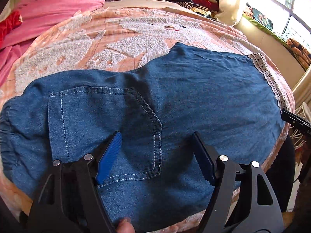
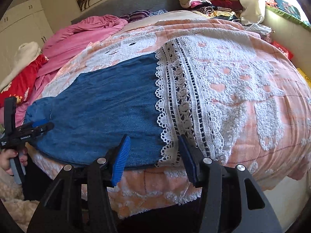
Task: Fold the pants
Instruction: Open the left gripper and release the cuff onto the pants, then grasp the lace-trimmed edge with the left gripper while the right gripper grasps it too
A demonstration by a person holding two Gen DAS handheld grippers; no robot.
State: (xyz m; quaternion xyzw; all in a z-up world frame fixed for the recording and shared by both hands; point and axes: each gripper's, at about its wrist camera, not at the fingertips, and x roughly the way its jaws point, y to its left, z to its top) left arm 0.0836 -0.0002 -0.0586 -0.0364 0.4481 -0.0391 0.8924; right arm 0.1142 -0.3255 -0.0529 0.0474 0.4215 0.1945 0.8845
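Each hand-held gripper, left (image 1: 157, 136) and right (image 2: 153, 139), hangs released over blue denim pants with white lace hem (image 2: 108, 104), spread flat on the bed's peach-and-white fleece blanket (image 2: 252, 89); folded clothes (image 2: 210, 0) stacked behind.

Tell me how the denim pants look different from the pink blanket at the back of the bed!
The denim pants are dark blue; the pink blanket is bright pink. The pants lie spread flat on the peach bedspread; the blanket sits bunched in a heap. The pants end in a white lace hem; the blanket shows no trim. Both are soft cloth lying on the same bed.
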